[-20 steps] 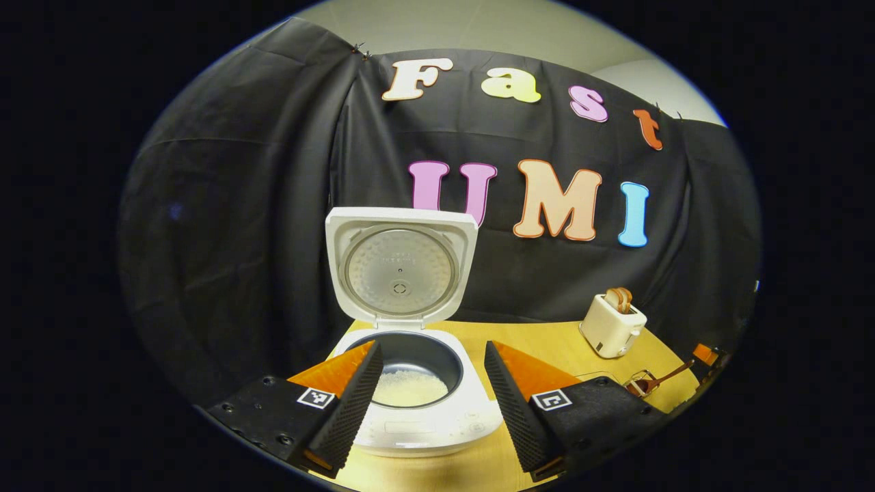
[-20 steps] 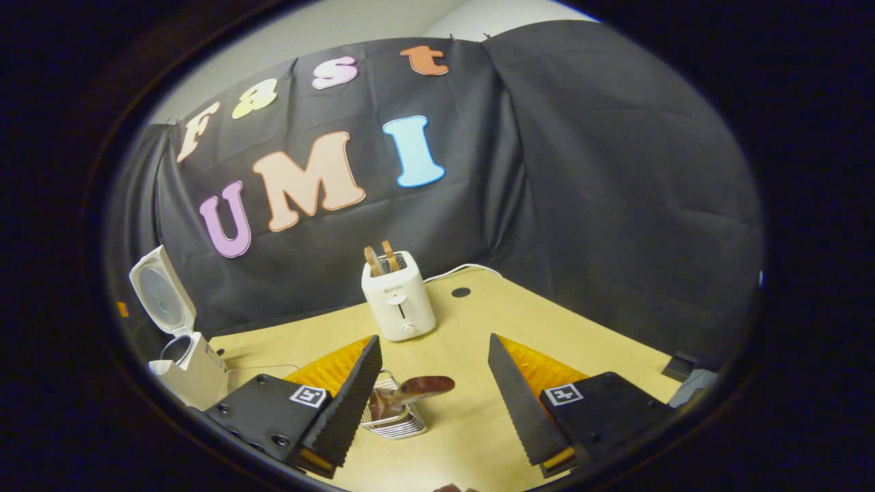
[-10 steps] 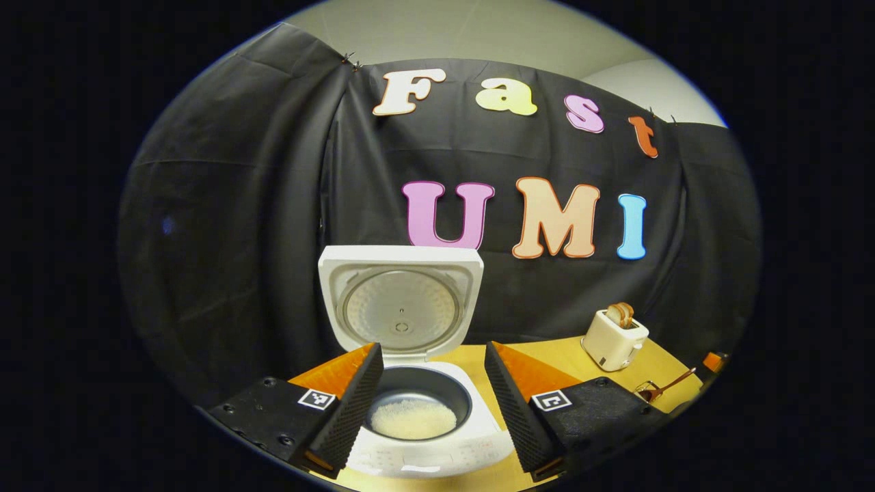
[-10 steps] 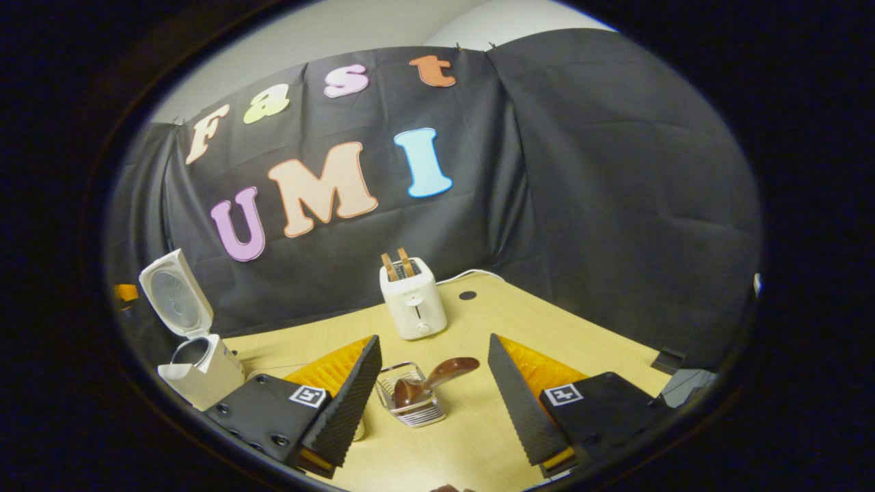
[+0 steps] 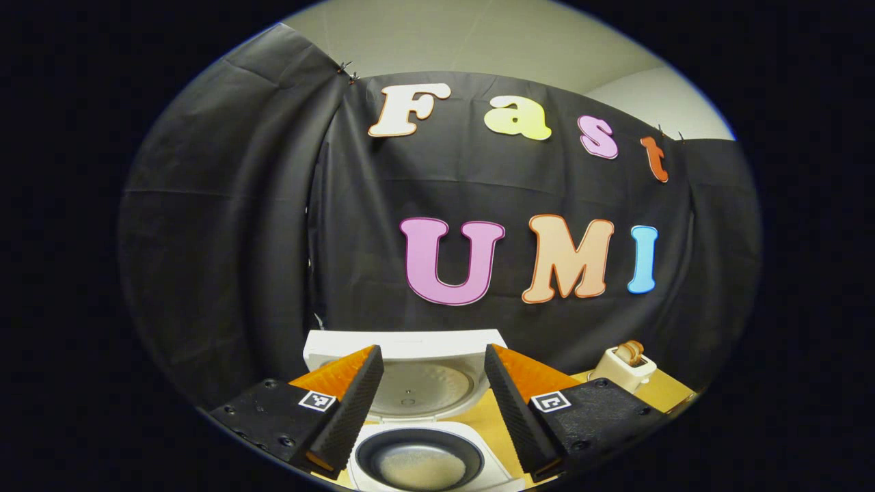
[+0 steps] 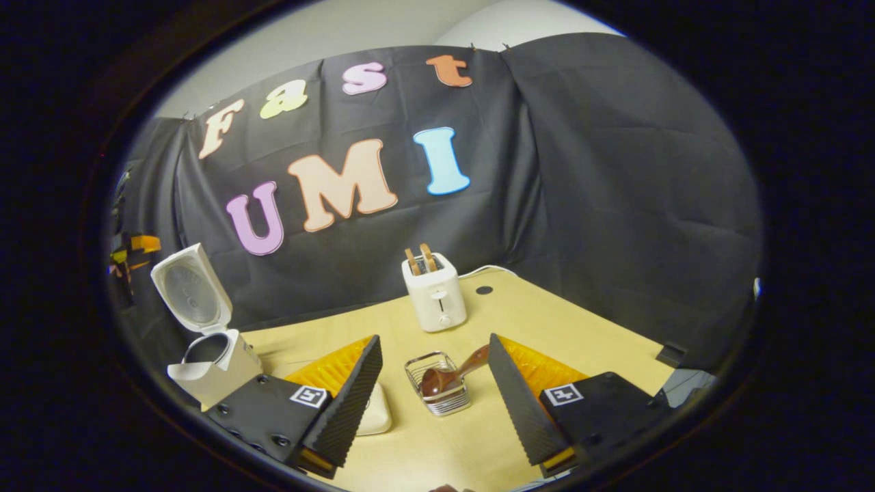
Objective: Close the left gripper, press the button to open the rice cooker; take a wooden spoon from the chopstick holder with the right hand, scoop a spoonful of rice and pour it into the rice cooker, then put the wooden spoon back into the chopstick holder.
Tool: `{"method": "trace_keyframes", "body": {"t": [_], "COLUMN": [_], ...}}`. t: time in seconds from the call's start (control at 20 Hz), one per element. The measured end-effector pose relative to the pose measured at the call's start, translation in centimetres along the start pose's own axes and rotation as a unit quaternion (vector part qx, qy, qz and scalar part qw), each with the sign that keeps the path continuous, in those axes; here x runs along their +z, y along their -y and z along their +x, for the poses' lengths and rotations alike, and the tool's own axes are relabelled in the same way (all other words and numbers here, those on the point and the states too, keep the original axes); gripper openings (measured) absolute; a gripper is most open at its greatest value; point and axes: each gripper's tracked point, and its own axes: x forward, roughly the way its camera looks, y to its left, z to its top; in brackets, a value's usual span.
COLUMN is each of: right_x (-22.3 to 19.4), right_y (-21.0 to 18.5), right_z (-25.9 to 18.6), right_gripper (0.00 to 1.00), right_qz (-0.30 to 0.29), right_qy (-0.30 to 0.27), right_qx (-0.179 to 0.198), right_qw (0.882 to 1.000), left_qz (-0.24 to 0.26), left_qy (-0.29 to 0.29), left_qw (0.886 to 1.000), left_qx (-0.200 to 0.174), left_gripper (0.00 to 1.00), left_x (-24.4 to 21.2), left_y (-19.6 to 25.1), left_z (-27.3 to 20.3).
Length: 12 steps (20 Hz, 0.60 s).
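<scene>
Now both grippers, left (image 5: 431, 403) & right (image 6: 433, 393), spread; wooden spoon (image 6: 452, 371) in chopstick holder (image 6: 437, 391).

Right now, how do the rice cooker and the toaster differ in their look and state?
The rice cooker stands with its lid raised, its pot open from above; the toaster has no lid, and two brown slices stick up from its slots. The rice cooker holds white rice; the toaster holds the slices. Both are pale and stand upright on the wooden table.
</scene>
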Motion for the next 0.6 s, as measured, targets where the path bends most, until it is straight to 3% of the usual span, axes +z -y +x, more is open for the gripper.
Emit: {"method": "trace_keyframes", "body": {"t": [0.15, 0.25, 0.6], "right_x": [-0.4, -0.6, -0.9], "right_y": [-1.2, -1.6, -2.5], "right_z": [-0.9, -1.5, -2.7], "right_gripper": [0.99, 0.99, 0.99], "right_qz": [-0.005, -0.007, -0.013], "right_qy": [-0.008, -0.010, -0.012], "right_qx": [0.004, 0.002, -0.008], "right_qw": [1.000, 1.000, 1.000], "left_qz": [-0.015, -0.020, 0.017], "left_qy": [0.003, -0.003, -0.040], "left_qw": [1.000, 1.000, 0.998], "left_qx": [0.006, 0.019, 0.036], "left_gripper": [0.84, 0.87, 0.87], "left_x": [2.1, 2.7, 1.0], "left_y": [-1.0, -2.3, -4.0], "left_z": [2.8, 4.8, 10.3]}}
